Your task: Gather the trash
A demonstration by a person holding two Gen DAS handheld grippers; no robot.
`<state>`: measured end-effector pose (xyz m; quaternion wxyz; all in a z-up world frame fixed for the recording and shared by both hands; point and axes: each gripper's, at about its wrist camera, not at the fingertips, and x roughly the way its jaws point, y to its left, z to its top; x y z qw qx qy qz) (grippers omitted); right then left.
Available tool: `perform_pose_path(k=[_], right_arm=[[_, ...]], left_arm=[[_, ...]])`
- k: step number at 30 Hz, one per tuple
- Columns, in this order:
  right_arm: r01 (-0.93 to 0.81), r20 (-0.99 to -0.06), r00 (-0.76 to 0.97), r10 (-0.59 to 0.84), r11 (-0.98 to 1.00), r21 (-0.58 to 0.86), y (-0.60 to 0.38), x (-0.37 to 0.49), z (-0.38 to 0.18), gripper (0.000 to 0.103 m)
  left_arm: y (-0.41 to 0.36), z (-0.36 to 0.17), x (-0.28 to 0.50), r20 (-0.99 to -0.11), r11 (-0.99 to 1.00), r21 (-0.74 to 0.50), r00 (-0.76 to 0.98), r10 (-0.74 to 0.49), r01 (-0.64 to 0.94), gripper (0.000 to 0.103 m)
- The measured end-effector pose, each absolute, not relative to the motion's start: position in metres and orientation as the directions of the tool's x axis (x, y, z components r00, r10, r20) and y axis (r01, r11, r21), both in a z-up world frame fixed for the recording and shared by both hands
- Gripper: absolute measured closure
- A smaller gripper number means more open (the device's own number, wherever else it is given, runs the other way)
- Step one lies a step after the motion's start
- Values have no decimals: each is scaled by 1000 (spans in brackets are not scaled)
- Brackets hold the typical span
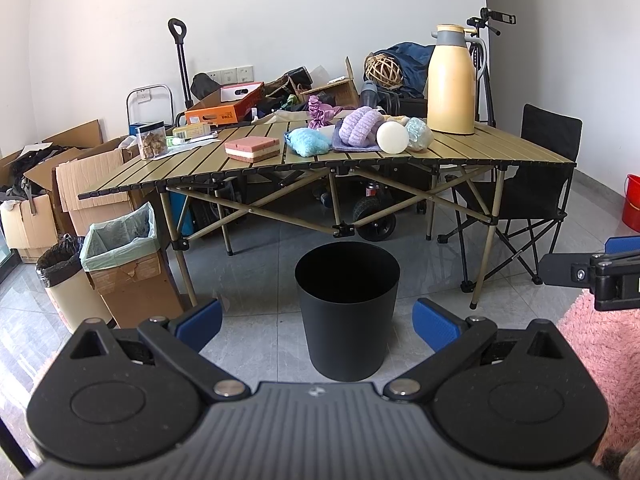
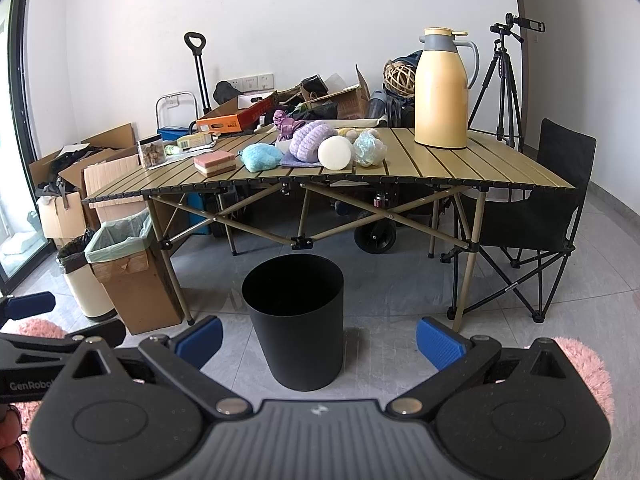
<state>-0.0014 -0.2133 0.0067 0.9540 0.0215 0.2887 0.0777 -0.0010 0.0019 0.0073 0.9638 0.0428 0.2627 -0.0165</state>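
A black round bin [image 1: 347, 309] [image 2: 294, 320] stands on the grey tiled floor in front of a folding slatted table [image 1: 500, 152] [image 2: 480, 164]. On the table lie a pink layered sponge [image 1: 252, 149] [image 2: 215, 162], a blue fluffy ball [image 1: 307, 142] [image 2: 261, 157], a purple knitted bundle [image 1: 360, 126] [image 2: 310, 138], a white disc [image 1: 393, 138] [image 2: 335, 153] and a pale crumpled bag [image 1: 419, 133] [image 2: 368, 149]. My left gripper [image 1: 318, 322] and my right gripper [image 2: 319, 338] are both open, empty, held low over the floor short of the bin.
A tall yellow thermos [image 1: 451, 80] [image 2: 442, 88] stands at the table's right. A lined cardboard box [image 1: 124, 256] [image 2: 128, 268] and a cream bin [image 1: 66, 280] [image 2: 82, 280] sit left. A black folding chair [image 1: 536, 188] [image 2: 548, 208], a tripod [image 2: 504, 80] and a pink rug [image 1: 604, 360] are right.
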Motion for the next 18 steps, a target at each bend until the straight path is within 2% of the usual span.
perform_pose_path(k=[18], right_arm=[[-126, -538, 829, 154, 988, 89, -221, 13, 27, 0]], left_arm=[[10, 16, 2, -502, 996, 69, 865, -7, 48, 0]])
